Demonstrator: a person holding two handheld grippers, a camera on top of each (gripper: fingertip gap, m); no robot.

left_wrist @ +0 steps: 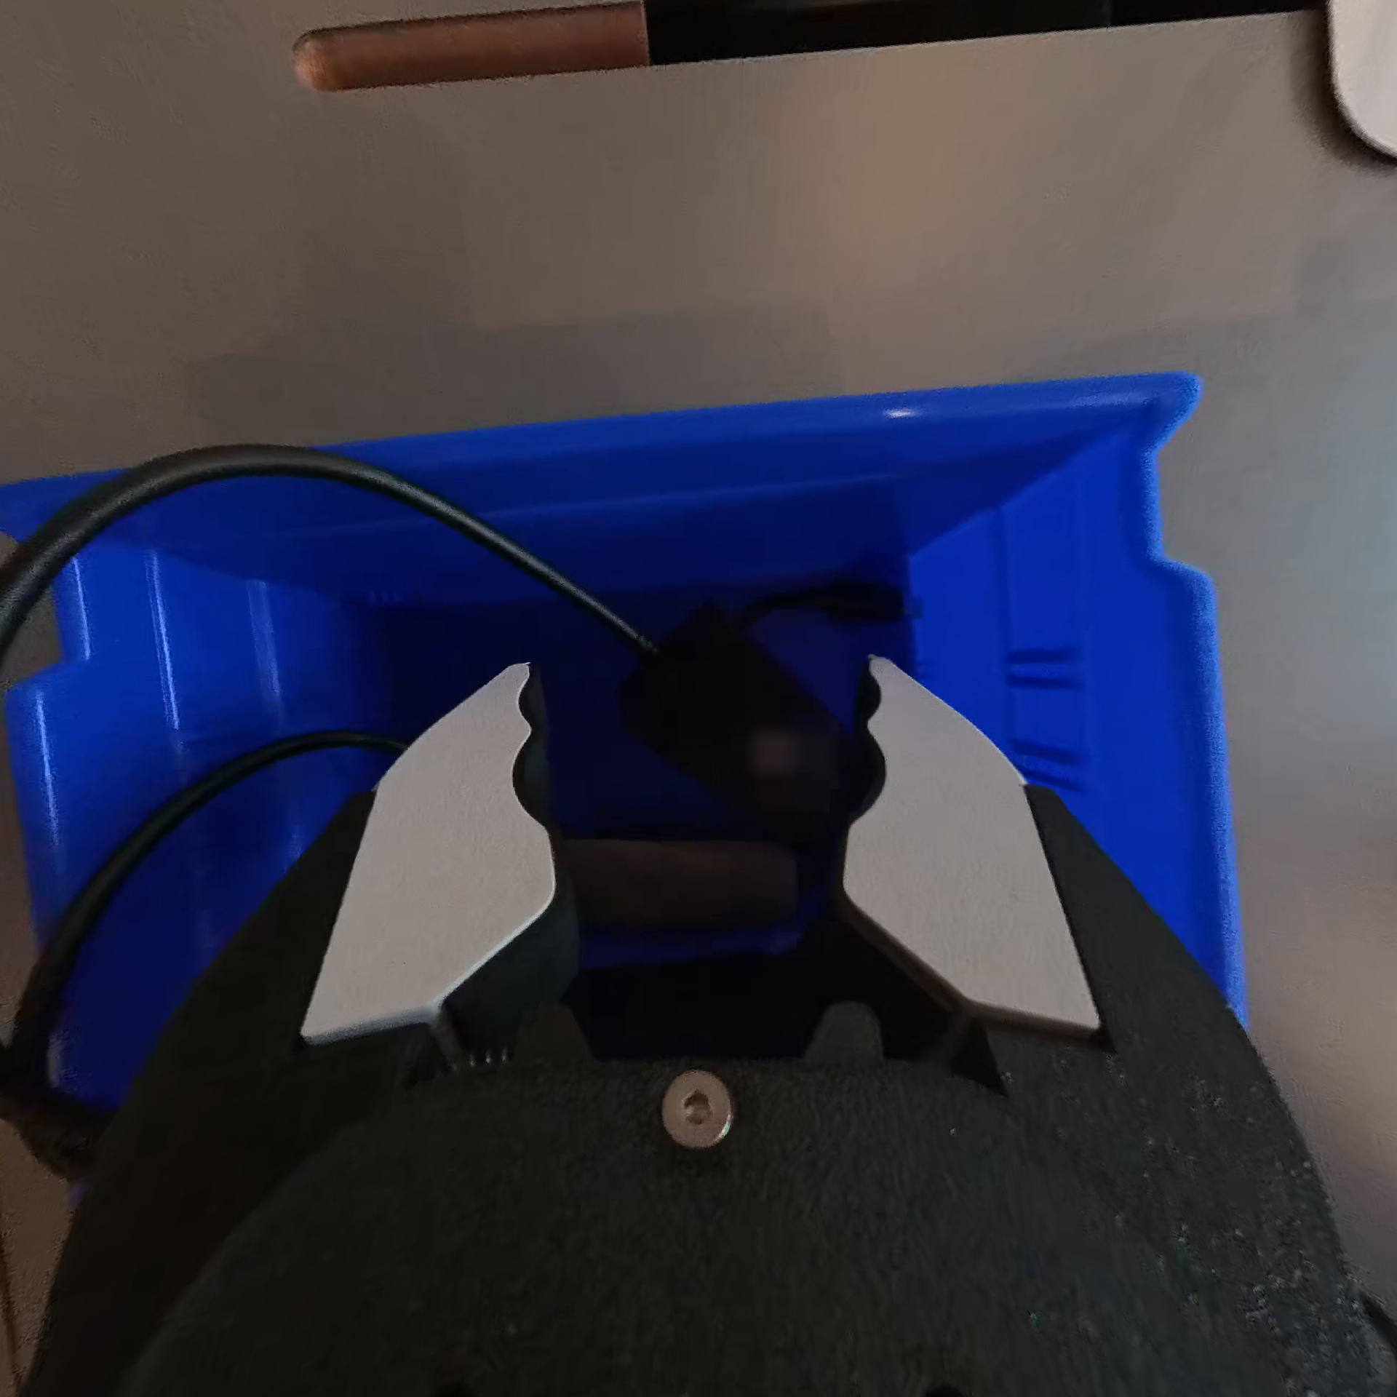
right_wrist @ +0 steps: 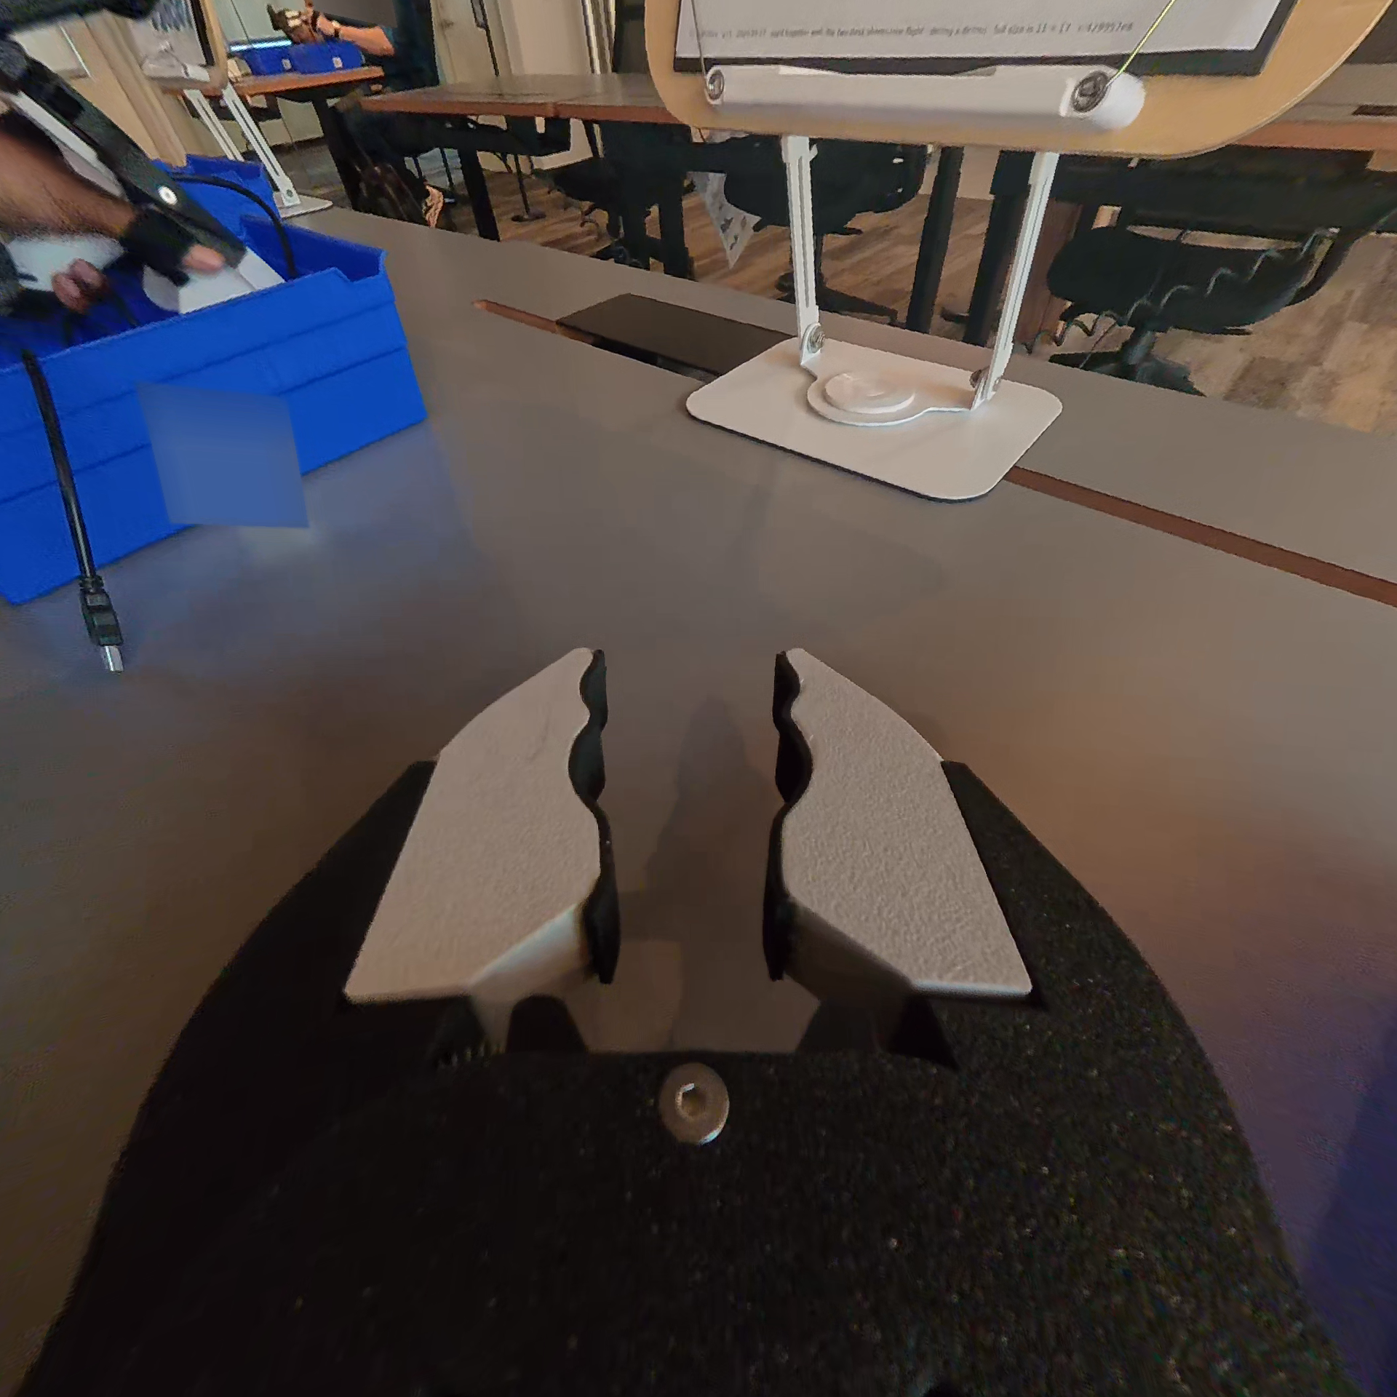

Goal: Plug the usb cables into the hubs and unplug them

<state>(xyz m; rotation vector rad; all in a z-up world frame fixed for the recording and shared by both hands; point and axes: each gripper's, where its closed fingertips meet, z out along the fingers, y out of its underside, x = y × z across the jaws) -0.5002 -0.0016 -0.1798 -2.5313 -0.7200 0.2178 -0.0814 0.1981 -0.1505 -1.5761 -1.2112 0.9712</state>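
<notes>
Left hand-held gripper (left_wrist: 699, 665) — agape, empty

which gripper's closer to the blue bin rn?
Left. The left gripper is open over the blue bin, reaching inside; the right gripper hovers open over bare table, apart from it.

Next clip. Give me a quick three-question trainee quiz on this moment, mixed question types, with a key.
1. True or false: the left gripper is shut on the black hub in the blue bin.
2. Where does the USB plug on the black cable lie? A) inside the bin B) on the grey table outside the bin C) in the right gripper
3. What does the right gripper hold?

Key:
1. False: it is open, poised above the hub.
2. B
3. Nothing; it is open over bare table.
</notes>
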